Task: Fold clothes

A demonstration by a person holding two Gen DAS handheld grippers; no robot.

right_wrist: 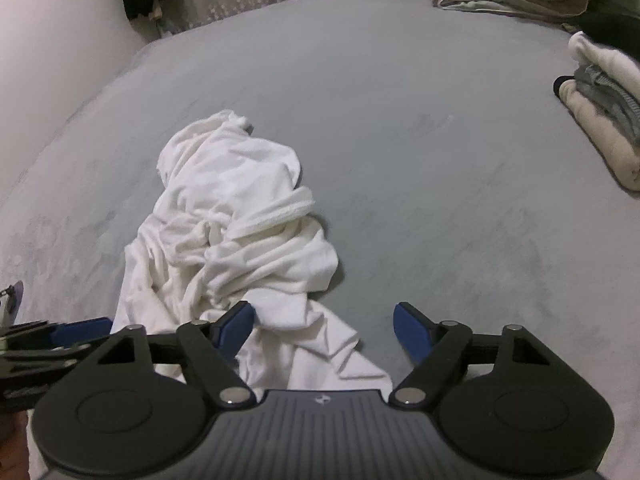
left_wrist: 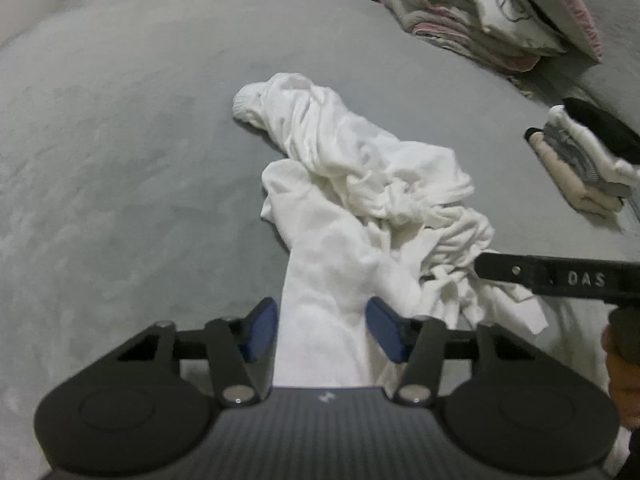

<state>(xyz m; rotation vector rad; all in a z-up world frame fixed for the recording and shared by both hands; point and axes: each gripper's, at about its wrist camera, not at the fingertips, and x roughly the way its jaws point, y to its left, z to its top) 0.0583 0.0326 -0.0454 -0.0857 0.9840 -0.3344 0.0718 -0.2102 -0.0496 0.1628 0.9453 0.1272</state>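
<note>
White garment lies crumpled in a long heap on the grey bed cover, roughly mid-surface. It is bunched and twisted, and no hem or sleeve can be told apart with confidence; a rolled, ribbed band shows on the heap in the right wrist view.

Left gripper: jaws spread, blue pads either side of a flat tongue of the garment's near end. Cloth runs between the pads but is not pinched. Right gripper: jaws wide apart, released, holding nothing. Its left pad sits over the garment's near edge; its right pad is over bare cover, beside the garment.

Beyond the garment: stack of folded clothes off to its right, and a pile of bedding at the far right corner.

Judged step: taking first hold so the heap can be opened flat before any fold.

Doing it well:
- Close the left pads on a single layer at the near tongue, not a bunched wad.
- Bring the right gripper in toward the garment so both pads straddle an edge.
- Lift and draw the two holds apart, away from the heap's twisted middle, so creases drop out.
- Keep the spread garment short of the folded stack.
</note>
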